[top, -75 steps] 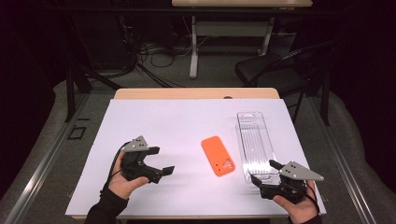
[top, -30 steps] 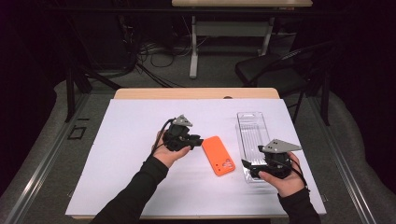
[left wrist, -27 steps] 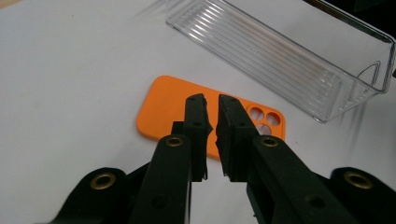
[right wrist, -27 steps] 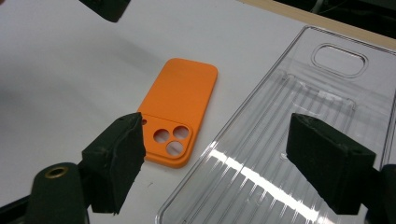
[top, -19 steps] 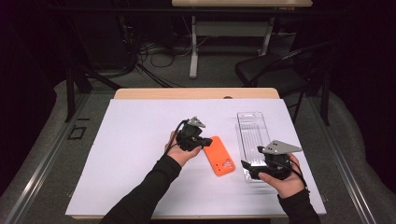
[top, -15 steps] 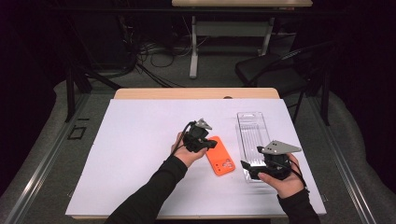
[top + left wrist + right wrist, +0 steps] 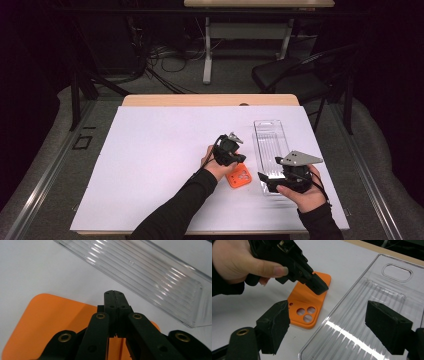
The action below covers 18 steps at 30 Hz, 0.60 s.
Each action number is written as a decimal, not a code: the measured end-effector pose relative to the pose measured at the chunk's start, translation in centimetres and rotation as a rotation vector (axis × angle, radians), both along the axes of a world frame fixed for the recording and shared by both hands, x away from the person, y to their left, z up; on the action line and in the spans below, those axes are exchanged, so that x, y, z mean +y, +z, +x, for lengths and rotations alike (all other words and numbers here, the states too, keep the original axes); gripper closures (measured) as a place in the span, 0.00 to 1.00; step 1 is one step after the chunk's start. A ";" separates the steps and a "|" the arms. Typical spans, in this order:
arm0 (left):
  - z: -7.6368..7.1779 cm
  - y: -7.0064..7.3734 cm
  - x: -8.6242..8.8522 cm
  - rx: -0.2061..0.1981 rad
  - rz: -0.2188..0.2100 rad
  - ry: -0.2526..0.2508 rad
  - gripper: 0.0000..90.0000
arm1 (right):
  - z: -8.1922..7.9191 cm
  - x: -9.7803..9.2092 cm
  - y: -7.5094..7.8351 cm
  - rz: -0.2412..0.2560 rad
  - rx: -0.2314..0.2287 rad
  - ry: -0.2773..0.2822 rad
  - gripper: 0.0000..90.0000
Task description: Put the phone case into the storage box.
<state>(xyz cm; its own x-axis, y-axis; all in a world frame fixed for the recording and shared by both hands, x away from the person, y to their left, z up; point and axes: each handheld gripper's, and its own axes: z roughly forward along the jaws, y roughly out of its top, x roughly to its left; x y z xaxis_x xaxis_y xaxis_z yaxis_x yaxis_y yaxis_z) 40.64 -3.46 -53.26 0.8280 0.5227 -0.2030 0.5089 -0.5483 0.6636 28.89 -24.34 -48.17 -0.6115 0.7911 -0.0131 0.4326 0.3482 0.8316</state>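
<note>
The left tool (image 7: 239, 159) has its two black jaws pressed together with nothing between them, its tip resting on or just above the orange phone case; the right tool (image 7: 337, 325) stands with jaws spread wide, empty, over the near end of the tray.

The white-covered worktop (image 7: 150, 165) carries both things. The long clear ribbed plastic tray (image 7: 270, 137) lies at the right, its length running away from the person. It looks thin and glossy, so it is probably light, a bit springy and slick under hard jaws; its raised rim is the likeliest hold, and the flat floor offers nothing to pinch.

The flat orange plastic phone case (image 7: 308, 300), with three round camera holes (image 7: 306, 313) at its near end, lies back upward just beside the tray's left edge, not touching it. It seems light, thin and slightly flexible, lying flush to the sheet. A hold would likely need a long edge or corner, perhaps after tipping it up by pressing one side.
</note>
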 end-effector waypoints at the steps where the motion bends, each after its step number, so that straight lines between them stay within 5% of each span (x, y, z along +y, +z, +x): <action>1: 0.0 -0.2 -0.2 0.003 -0.002 0.000 1.00 | 0.0 0.0 0.0 0.003 -0.001 -0.002 0.21; 18: -0.1 -1.6 -2.2 -0.002 0.059 -0.037 1.00 | -0.2 -0.1 0.2 -0.005 -0.001 0.004 0.21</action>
